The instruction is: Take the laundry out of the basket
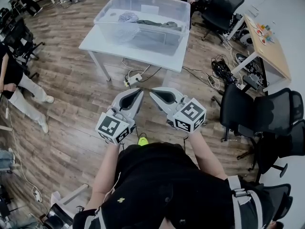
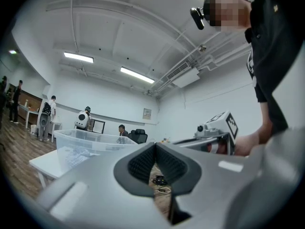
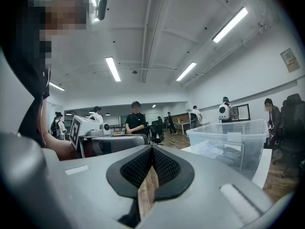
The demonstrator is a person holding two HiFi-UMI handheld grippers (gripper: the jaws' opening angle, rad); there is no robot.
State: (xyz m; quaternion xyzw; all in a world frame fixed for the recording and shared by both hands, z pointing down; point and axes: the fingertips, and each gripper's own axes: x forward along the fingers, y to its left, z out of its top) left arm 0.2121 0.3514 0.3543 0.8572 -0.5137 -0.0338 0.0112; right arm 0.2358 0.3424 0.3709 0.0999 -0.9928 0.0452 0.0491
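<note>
A clear plastic basket (image 1: 143,18) stands on a white table (image 1: 131,49) ahead of me, with grey and dark laundry (image 1: 157,24) inside. In the left gripper view the basket (image 2: 83,144) shows at the left, in the right gripper view the basket (image 3: 228,144) at the right. My left gripper (image 1: 139,92) and right gripper (image 1: 152,93) are held side by side over the wooden floor, well short of the table. Both are shut with nothing between the pads. The tips nearly meet.
Black office chairs (image 1: 259,113) stand to my right beside a wooden desk (image 1: 267,42). Cables and a power strip (image 1: 133,78) lie on the floor under the table. People stand at the left (image 1: 16,87) and at the far end of the room.
</note>
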